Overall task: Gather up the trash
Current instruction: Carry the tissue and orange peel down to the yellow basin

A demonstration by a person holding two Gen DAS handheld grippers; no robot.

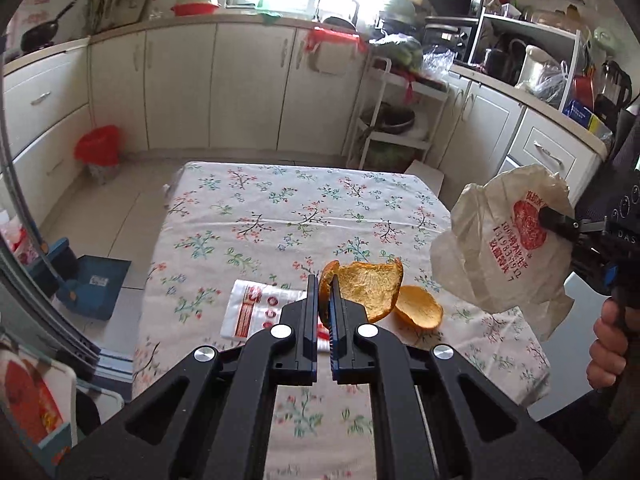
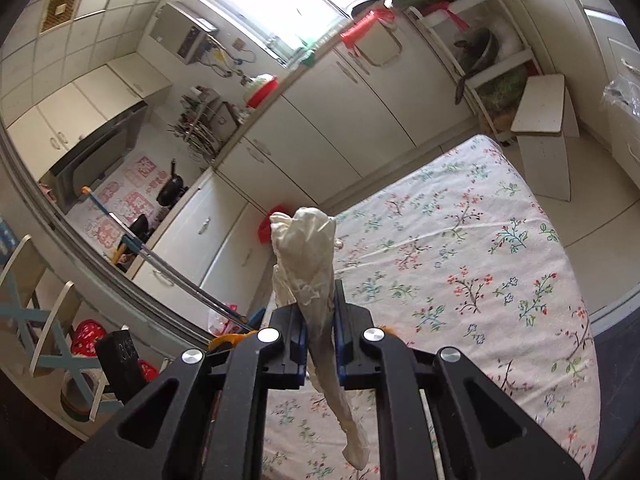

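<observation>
My left gripper (image 1: pixel 325 292) is shut on the edge of a large orange peel (image 1: pixel 370 286) and holds it just above the floral tablecloth (image 1: pixel 256 216). A second orange peel piece (image 1: pixel 420 306) lies on the cloth beside it. A white wrapper with red print (image 1: pixel 256 312) lies flat under the left fingers. My right gripper (image 1: pixel 546 216) is shut on a white plastic bag with red print (image 1: pixel 504 248), held in the air over the table's right edge. In the right wrist view the bag (image 2: pixel 308 256) sticks up and hangs down between the shut jaws of the right gripper (image 2: pixel 318 296).
A bin with a red liner (image 1: pixel 98 152) stands on the floor at the far left by the cabinets. A blue dustpan (image 1: pixel 94 284) lies left of the table. A white rack (image 1: pixel 394 120) and a small stool (image 2: pixel 544 128) stand beyond the table's far right corner.
</observation>
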